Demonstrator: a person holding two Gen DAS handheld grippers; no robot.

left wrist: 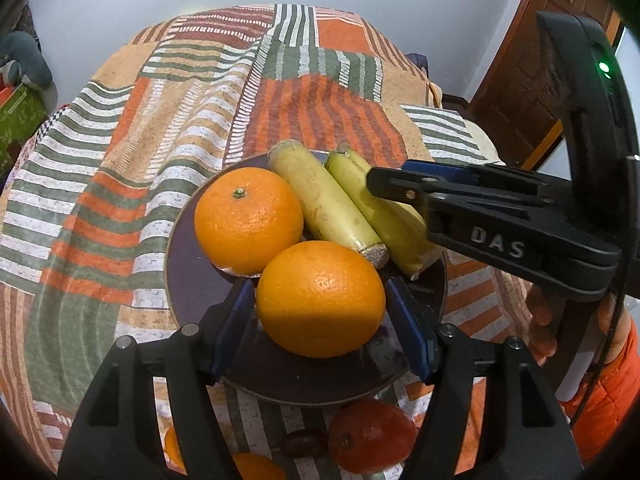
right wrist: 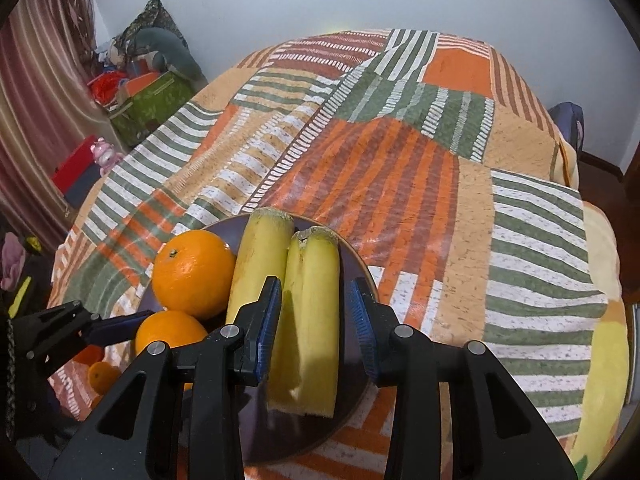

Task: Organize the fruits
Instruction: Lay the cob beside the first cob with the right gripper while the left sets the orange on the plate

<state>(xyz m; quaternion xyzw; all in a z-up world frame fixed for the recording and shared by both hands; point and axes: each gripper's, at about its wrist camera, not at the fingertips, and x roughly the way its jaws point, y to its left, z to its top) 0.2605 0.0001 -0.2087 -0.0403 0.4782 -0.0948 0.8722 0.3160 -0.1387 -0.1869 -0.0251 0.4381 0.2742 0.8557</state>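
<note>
At the bottom of the left wrist view, the left gripper [left wrist: 320, 312] stands spread wide, its blue pads on either side of the near orange [left wrist: 320, 298]; slim gaps show on both sides, so it has no hold on the fruit. That orange sits on the near part of a dark round plate [left wrist: 188, 272]. Below the plate's near rim, low in the frame, a reddish fruit [left wrist: 370, 436], a small dark fruit [left wrist: 304, 442] and two small oranges [left wrist: 256, 466] lie on the cloth.

Just past the near orange, toward centre left, a second orange [left wrist: 248, 220] rests on the plate, touching the first. To its right two bananas [left wrist: 324, 202] lie side by side, running diagonally.

In the right wrist view, the right gripper [right wrist: 316, 320] is open around the right-hand banana [right wrist: 312, 320], with the left pad close against the peel and the right pad clearly apart from it.

Beyond the plate the striped patchwork tablecloth [right wrist: 400, 168] stretches to the wall.
</note>
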